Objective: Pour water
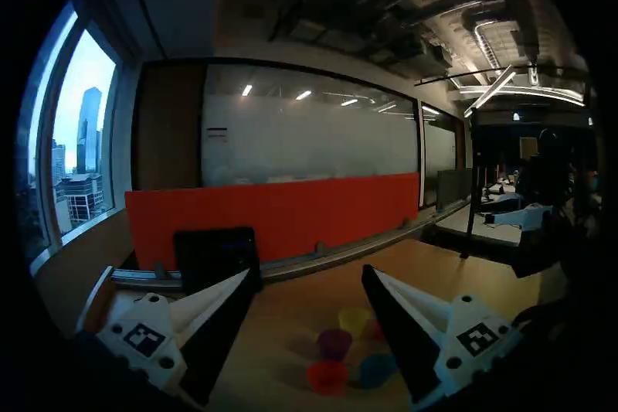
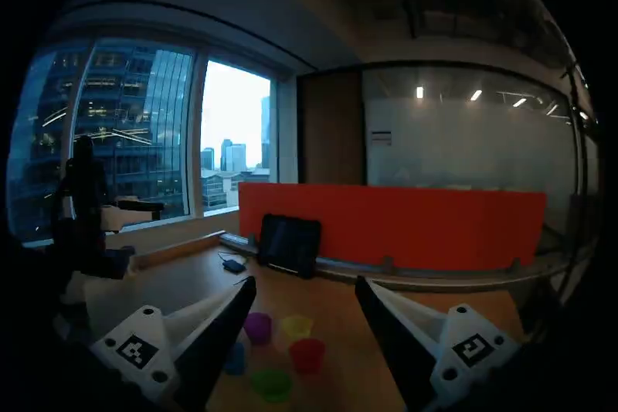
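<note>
colour tells the task's things apart: a purple cup (image 2: 258, 327), a yellow cup (image 2: 297, 325), a red cup (image 2: 307, 353), a green cup (image 2: 271, 383) and a blue cup (image 2: 235, 358) stand close together on the wooden table (image 2: 348, 366), low between the fingers in the right gripper view and just ahead of the right gripper (image 2: 305, 280). that gripper is spread wide and holds nothing. the left gripper (image 1: 306, 269) is likewise spread and empty, and the left gripper view has the same cluster below it. behind them a dark tablet (image 2: 289, 243) stands propped in front of an orange divider (image 2: 402, 223). the pour looks not yet begun; this reads as the approach. whether any of them holds water cannot be told in this dim light. the next move likely calls for lowering one gripper to a cup at the edge of the cluster, closing on its wall without nudging its neighbours, and lifting it level.
</note>
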Motion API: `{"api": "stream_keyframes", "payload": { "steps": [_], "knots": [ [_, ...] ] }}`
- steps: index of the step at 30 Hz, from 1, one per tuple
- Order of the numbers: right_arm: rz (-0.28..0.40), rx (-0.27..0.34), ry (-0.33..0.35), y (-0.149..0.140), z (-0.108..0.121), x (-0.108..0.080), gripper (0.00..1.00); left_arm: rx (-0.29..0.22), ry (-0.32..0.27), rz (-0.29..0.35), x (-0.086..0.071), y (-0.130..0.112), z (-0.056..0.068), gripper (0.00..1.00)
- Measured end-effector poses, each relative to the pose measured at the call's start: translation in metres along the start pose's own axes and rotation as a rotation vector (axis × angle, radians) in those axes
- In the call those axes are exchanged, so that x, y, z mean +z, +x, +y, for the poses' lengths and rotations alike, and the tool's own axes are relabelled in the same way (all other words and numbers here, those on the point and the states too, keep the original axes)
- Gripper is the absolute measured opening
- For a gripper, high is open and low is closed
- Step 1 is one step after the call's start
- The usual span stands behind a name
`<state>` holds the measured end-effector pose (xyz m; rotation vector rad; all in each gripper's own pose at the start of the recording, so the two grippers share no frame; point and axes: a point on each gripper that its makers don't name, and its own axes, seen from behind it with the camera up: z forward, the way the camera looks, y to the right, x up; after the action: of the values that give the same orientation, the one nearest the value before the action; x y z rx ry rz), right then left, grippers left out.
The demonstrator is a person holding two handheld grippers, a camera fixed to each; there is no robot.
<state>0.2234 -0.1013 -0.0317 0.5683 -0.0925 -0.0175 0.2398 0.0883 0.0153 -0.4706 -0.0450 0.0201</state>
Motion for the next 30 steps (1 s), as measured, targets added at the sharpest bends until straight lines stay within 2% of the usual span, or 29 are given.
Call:
{"api": "stream_keyframes", "payload": {
  "steps": [6, 17, 30],
  "knots": [
    [-0.024, -0.023, 0.037, -0.012, -0.008, 0.004, 0.99, 0.012, -0.038, -0.015, 0.003, -0.012, 0.010, 0.98],
    [-0.073, -0.072, 0.092, -0.037, -0.020, 0.014, 0.99, 0.051, -0.084, -0.045, 0.010, -0.036, 0.021, 0.98],
    [-0.146, -0.079, 0.133, -0.080, -0.023, 0.023, 0.99, 0.060, -0.141, -0.113, 0.020, -0.081, 0.035, 0.98]
  ]
}}
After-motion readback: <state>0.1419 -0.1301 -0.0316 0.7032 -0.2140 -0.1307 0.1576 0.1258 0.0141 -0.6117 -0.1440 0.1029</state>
